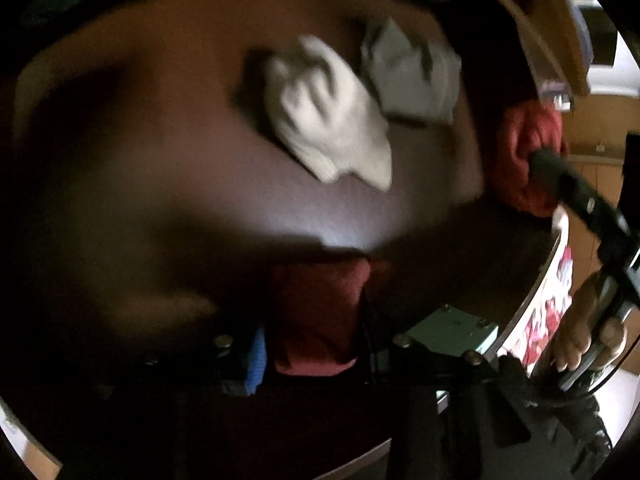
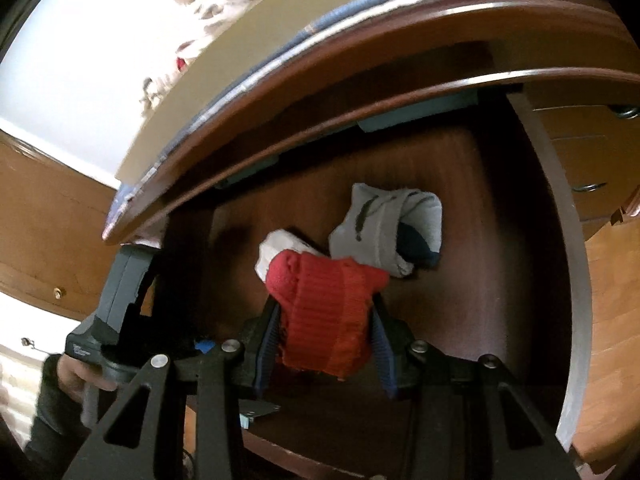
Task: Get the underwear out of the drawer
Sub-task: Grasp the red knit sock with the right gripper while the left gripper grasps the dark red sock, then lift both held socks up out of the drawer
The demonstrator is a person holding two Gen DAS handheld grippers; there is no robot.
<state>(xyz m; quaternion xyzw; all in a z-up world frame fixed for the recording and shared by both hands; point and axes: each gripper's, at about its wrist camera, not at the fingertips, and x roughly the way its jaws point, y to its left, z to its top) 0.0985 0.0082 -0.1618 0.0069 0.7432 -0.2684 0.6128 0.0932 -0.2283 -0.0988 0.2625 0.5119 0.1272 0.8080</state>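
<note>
Writing: none can be read.
Right hand-held gripper (image 2: 324,332): red underwear (image 2: 324,312) is clamped between its pads, above the drawer (image 2: 500,240).
Left hand-held gripper (image 1: 316,320): a dark red cloth (image 1: 316,316) is pinched.

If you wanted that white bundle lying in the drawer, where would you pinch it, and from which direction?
Probably from straight above, since the drawer is open at the top. The white bundle lies flat on the drawer floor; I'd pinch its raised, creased middle across the narrow width, clear of the grey piece touching one end.
</note>
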